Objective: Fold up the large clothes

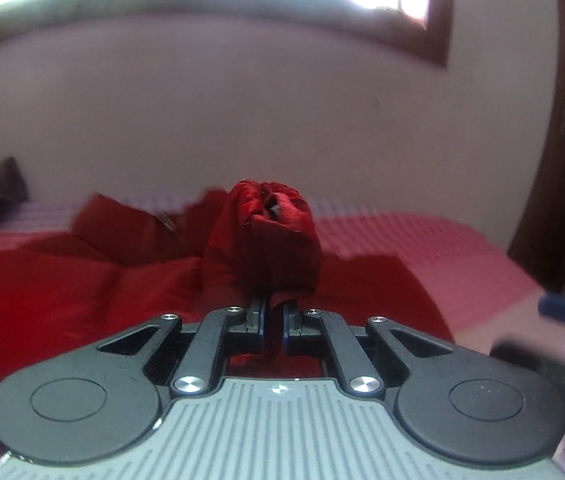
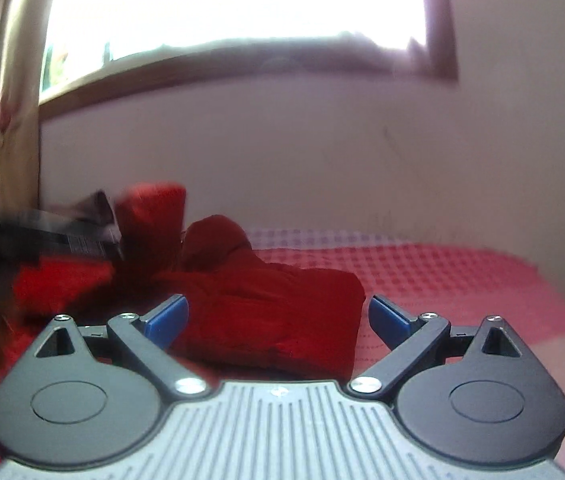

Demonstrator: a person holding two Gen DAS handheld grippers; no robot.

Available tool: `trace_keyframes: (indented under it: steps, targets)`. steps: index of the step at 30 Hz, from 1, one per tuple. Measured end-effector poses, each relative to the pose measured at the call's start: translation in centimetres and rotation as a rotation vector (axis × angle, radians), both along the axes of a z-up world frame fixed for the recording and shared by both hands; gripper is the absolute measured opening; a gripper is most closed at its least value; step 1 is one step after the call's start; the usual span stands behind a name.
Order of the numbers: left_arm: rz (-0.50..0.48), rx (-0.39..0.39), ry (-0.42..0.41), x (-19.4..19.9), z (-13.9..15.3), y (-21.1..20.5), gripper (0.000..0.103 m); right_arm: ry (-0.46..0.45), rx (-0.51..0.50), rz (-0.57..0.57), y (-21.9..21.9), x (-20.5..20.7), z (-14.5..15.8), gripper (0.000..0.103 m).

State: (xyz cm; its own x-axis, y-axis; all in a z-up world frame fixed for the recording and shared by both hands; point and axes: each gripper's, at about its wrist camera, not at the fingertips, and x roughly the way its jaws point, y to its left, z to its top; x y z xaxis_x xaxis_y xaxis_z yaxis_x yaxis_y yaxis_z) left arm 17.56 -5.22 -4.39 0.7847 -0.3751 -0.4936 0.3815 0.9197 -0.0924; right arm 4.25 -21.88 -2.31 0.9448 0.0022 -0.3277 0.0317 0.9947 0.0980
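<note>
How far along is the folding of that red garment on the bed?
Partly done: the red garment already lies in a doubled-over block on the checked bedspread. In hand: the left gripper is shut on a bunched part of it, lifted off the bed. The right gripper is open, holding nothing. Left: laying that bunch down and flattening the fold.
</note>
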Motion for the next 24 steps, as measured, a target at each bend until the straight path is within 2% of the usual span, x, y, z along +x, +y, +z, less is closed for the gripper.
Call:
trace_keyframes:
  steps: [3, 5, 7, 8, 9, 11, 12, 15, 18, 19, 20, 21, 22, 24]
  targets:
    - [-0.043, -0.003, 0.047, -0.4, -1.4, -0.5, 0.015, 0.016, 0.049, 0.003, -0.7, 0.9, 0.0, 0.098]
    - [-0.058, -0.003, 0.035, -1.2, -1.3, -0.2, 0.032, 0.019, 0.065, 0.02, -0.9, 1.0, 0.2, 0.098]
    - [-0.063, -0.014, 0.033, -1.9, -0.7, 0.5, 0.066, 0.025, 0.082, 0.037, -1.0, 1.4, 0.3, 0.098]
    - [-0.056, -0.031, 0.021, -2.6, -0.2, 1.0, 0.073, 0.029, 0.094, 0.046, -0.9, 1.6, 0.3, 0.098]
    - [-0.039, -0.044, 0.001, -3.4, 0.3, 1.7, 0.085, 0.039, 0.111, 0.059, -0.8, 2.2, 0.3, 0.098]
    - [0.007, -0.035, -0.036, -4.6, 1.3, 2.8, 0.091, 0.057, 0.152, 0.092, -0.8, 3.6, 0.3, 0.098]
    - [0.017, -0.02, -0.042, -5.2, 1.7, 3.2, 0.101, 0.066, 0.177, 0.103, -0.7, 4.3, 0.3, 0.098]
    - [0.077, -0.017, -0.034, -6.7, 2.3, 6.3, 0.102, 0.11, 0.209, 0.109, -0.5, 6.8, 0.1, 0.098]
    - [0.153, -0.043, -0.007, -8.3, 2.3, 10.1, 0.1, 0.148, 0.21, 0.116, 0.1, 8.9, -0.6, 0.097]
    - [0.179, -0.04, -0.004, -9.0, 2.3, 11.4, 0.098, 0.161, 0.191, 0.114, 0.5, 9.6, -1.0, 0.079]
    - [0.206, -0.03, 0.0, -9.2, 2.4, 12.4, 0.098, 0.194, 0.155, 0.1, 0.9, 10.2, -1.4, 0.036]
    - [0.237, -0.018, 0.004, -9.7, 2.3, 13.5, 0.098, 0.242, 0.125, 0.086, 1.3, 11.1, -2.0, 0.019]
    - [0.267, -0.006, 0.013, -10.4, 2.2, 14.7, 0.098, 0.271, 0.125, 0.089, 1.4, 11.7, -2.6, 0.011]
    - [0.322, 0.006, 0.033, -11.3, 2.2, 16.8, 0.098, 0.276, 0.087, 0.095, 1.7, 12.0, -3.2, 0.008]
